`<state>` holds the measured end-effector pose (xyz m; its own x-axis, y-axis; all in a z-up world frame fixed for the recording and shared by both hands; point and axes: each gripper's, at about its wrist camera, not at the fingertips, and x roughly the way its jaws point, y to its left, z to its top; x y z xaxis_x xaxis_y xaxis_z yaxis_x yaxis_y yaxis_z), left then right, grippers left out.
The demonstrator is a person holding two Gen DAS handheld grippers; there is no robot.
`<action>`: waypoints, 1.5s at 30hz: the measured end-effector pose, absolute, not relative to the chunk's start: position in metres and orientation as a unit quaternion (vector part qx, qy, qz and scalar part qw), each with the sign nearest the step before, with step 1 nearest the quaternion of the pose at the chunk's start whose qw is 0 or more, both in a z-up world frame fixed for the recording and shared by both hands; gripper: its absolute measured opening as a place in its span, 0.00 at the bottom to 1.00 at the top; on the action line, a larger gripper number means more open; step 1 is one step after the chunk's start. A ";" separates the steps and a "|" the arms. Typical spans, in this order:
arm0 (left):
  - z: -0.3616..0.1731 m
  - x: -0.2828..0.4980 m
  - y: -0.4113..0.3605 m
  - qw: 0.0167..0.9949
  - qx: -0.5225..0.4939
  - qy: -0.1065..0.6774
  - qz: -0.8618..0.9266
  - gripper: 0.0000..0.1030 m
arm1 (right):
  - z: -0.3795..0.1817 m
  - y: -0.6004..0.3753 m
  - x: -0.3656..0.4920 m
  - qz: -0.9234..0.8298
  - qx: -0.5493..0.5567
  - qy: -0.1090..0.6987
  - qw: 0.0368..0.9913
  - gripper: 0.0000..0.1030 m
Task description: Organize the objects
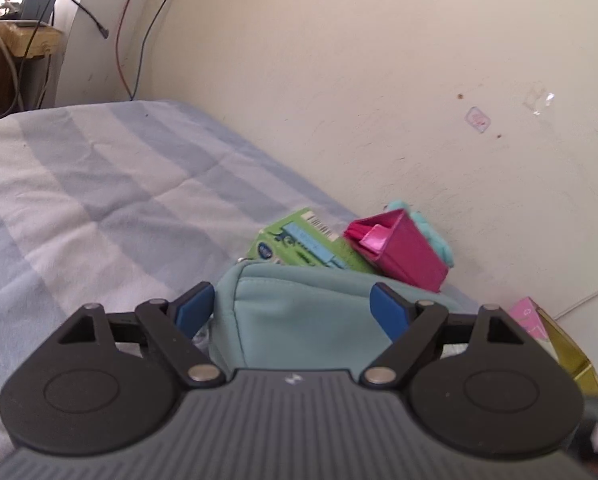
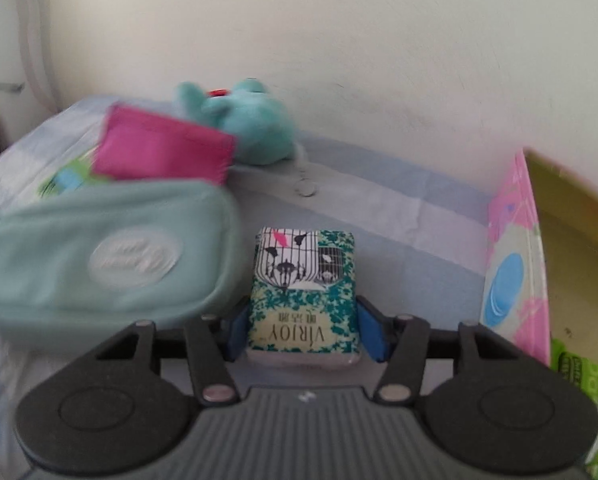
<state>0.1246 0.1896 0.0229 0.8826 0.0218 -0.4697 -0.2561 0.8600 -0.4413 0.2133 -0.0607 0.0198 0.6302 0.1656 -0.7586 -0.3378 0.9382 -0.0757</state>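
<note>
My left gripper (image 1: 293, 312) has its blue pads on both sides of a teal zip pouch (image 1: 299, 320) and holds it above the striped bed. The same pouch (image 2: 99, 256) shows blurred at the left of the right wrist view. My right gripper (image 2: 303, 332) is shut on a green and white Virjoy tissue pack (image 2: 304, 292) just above the bedsheet. A magenta box (image 1: 399, 248) leans on a green packet (image 1: 299, 244) by the wall, with a teal plush toy (image 2: 247, 124) behind it.
A pink tissue pack (image 2: 511, 264) stands against a yellow box (image 2: 575, 248) at the right, with green packets (image 2: 595, 408) below. The blue striped bedsheet (image 1: 99, 200) meets a cream wall (image 1: 379, 80). Cables and a wooden stand (image 1: 23, 40) are at the far left.
</note>
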 end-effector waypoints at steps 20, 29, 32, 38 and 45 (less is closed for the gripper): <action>0.047 0.057 0.085 0.965 -0.133 0.193 -0.116 0.84 | 0.006 -0.164 -0.007 0.141 -0.048 0.315 0.937 0.77; 0.017 0.071 0.012 0.913 -0.069 0.299 -0.270 0.85 | 0.008 -0.192 -0.026 0.053 -0.023 0.284 0.957 0.75; 0.012 0.068 0.009 0.903 -0.070 0.314 -0.283 0.84 | 0.010 -0.195 -0.028 0.085 -0.019 0.278 0.957 0.74; 0.005 0.072 -0.019 0.886 -0.050 0.346 -0.305 0.75 | 0.007 -0.172 -0.008 0.170 -0.041 0.305 0.936 0.53; 0.065 0.080 -0.041 0.903 -0.046 0.253 -0.343 0.78 | 0.031 -0.188 -0.011 0.146 -0.016 0.218 0.965 0.41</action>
<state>0.0798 -0.0408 0.0652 0.6369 -0.6432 -0.4250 0.5963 0.7604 -0.2573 -0.0114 -0.1883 0.0312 0.8619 0.2748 -0.4261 -0.2887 0.9568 0.0330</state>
